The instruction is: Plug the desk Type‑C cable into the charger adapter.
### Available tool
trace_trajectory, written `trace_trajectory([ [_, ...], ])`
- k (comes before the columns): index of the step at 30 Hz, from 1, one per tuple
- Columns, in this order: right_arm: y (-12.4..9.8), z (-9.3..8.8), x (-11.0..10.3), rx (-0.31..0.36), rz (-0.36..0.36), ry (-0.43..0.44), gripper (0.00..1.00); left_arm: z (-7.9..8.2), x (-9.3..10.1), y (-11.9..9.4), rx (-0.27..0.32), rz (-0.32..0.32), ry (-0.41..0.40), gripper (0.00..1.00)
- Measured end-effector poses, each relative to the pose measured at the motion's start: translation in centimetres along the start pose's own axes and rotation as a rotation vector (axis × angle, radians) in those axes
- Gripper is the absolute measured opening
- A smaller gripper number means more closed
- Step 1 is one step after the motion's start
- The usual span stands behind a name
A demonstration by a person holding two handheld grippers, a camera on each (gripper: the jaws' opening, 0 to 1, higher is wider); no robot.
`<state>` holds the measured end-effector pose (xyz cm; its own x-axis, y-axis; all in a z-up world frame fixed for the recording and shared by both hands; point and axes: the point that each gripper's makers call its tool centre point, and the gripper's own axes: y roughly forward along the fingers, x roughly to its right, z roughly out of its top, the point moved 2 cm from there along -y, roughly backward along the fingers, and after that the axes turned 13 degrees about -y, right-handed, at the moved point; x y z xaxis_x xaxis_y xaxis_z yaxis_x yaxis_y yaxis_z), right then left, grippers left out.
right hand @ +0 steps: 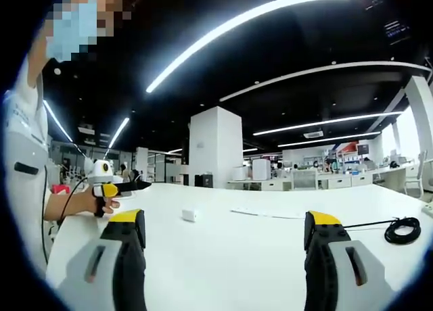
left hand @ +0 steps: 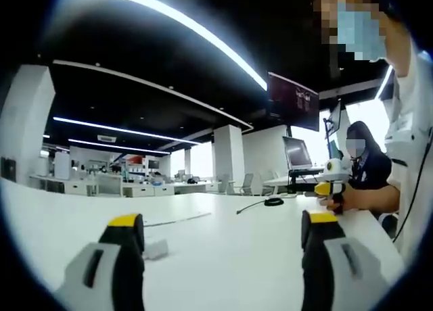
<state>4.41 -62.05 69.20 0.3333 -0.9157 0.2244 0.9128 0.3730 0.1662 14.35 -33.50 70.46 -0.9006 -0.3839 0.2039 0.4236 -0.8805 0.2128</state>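
1. Yellow-tipped grey jaws of the left gripper [left hand: 223,233] rise from the bottom of the left gripper view, spread wide apart with nothing between them.
2. Just beside the left jaw in that view, the small white charger adapter [left hand: 155,249] lies flat on the white surface [left hand: 230,257].
3. Farther back on the surface, the coiled black Type-C cable [left hand: 272,202] rests with one loose end trailing toward the left of the picture.
4. At the right of the left gripper view, a person's hand [left hand: 336,200] holds the right gripper upright by its handle above the surface edge, the forearm coming in from a white sleeve.
5. In the right gripper view, the right gripper [right hand: 223,233] likewise has its jaws released and wide apart, empty.
6. Between those jaws and farther off, the adapter [right hand: 189,215] sits on the surface [right hand: 223,264], well apart from the cable coil [right hand: 402,229] at the right edge.
7. At the left of the right gripper view, the person's other hand [right hand: 101,201] grips the left gripper, held level over the surface corner.
8. Beyond lies an open office: dark ceiling with long light strips [right hand: 243,17], white pillars [right hand: 215,147], rows of desks, and a hanging monitor [left hand: 292,101].
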Motion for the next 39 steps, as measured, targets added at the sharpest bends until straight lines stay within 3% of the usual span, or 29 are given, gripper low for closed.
trace_trajectory([
  [39, -0.16, 0.36, -0.07, 0.015, -0.003, -0.005, 1.0, -0.22, 0.26, 0.22, -0.009, -0.003, 0.014, 0.99],
])
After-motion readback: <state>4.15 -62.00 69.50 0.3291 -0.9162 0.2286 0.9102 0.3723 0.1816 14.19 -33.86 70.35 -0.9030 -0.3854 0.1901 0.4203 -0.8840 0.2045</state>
